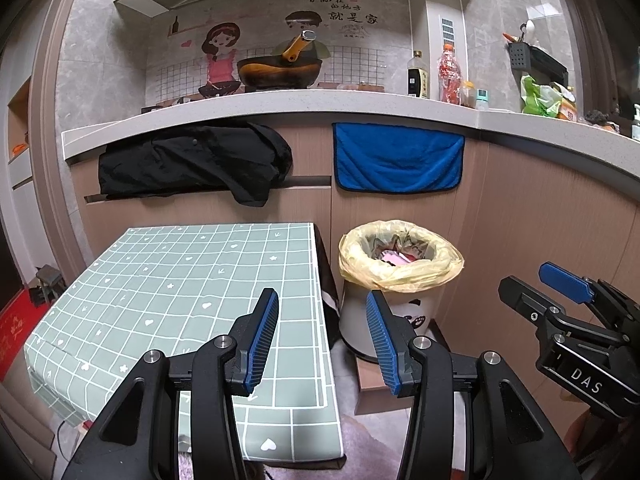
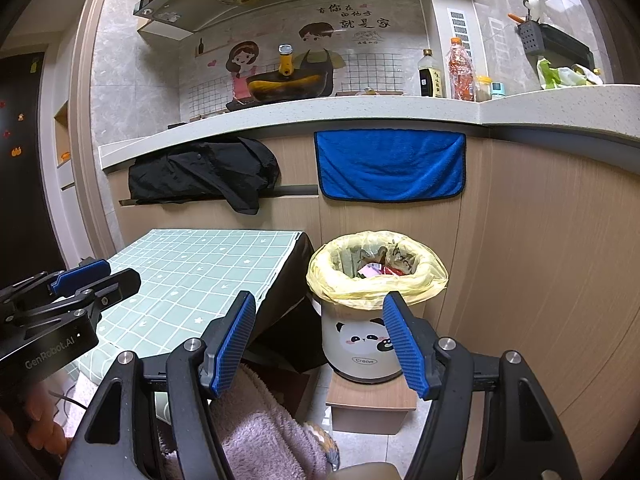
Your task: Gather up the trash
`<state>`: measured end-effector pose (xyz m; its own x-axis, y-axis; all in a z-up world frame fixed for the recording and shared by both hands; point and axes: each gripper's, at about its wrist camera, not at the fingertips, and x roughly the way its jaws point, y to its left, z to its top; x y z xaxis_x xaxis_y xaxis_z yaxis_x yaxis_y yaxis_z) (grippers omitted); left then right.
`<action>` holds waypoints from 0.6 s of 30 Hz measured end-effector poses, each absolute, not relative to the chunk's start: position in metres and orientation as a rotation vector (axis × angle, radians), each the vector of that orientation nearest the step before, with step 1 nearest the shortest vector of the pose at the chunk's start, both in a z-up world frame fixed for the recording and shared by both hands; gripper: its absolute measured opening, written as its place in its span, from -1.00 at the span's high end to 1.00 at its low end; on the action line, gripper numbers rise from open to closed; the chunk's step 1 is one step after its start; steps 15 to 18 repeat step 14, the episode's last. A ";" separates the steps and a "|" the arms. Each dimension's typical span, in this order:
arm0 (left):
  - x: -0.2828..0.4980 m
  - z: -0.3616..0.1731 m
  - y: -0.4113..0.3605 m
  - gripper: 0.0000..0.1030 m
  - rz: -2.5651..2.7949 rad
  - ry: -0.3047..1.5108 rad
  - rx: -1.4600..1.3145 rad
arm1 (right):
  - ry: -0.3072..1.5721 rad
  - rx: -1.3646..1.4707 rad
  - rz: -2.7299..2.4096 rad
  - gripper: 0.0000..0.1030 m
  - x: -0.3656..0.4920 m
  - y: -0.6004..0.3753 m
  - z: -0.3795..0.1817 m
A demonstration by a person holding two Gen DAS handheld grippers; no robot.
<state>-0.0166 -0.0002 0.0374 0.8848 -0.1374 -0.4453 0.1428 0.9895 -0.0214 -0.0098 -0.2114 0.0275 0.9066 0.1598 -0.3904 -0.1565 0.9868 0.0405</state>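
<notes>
Now | left gripper (image 1: 322, 342), right gripper (image 2: 320, 344): ribbed jaws released | round bin (image 2: 362, 344), crinkly liner (image 2: 400, 286)

Pale green cloth (image 1: 192, 280) on the low bench, ruled in white squares with little white hearts and stars dotted through it. Beside it, the white round bin (image 2: 360, 344) wears a black-and-white panda face with pink cheeks, and its liner bag (image 2: 376, 280) is a translucent yellow; pink and red scraps (image 2: 380, 269) show inside. A bright blue towel edged in black (image 2: 390, 168) hangs on tan wood-grain cabinet fronts (image 2: 540, 260), next to a plain black garment (image 2: 204, 172). Left hand-held gripper (image 1: 322, 342) and right hand-held gripper (image 2: 320, 344): black frames, ribbed blue pads. Speckled grey-white counter (image 2: 360, 112) above.
</notes>
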 end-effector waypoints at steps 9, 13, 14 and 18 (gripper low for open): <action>-0.012 0.035 0.000 0.09 -0.144 0.481 0.014 | 0.403 0.011 0.158 -0.23 -0.010 -0.213 0.028; -0.009 0.034 0.002 0.09 -0.154 0.488 0.011 | 0.414 0.023 0.157 -0.23 -0.010 -0.214 0.028; -0.008 0.033 0.002 0.09 -0.155 0.491 0.010 | 0.419 0.026 0.159 -0.23 -0.009 -0.215 0.028; -0.008 0.033 0.002 0.09 -0.155 0.491 0.010 | 0.419 0.026 0.159 -0.23 -0.009 -0.215 0.028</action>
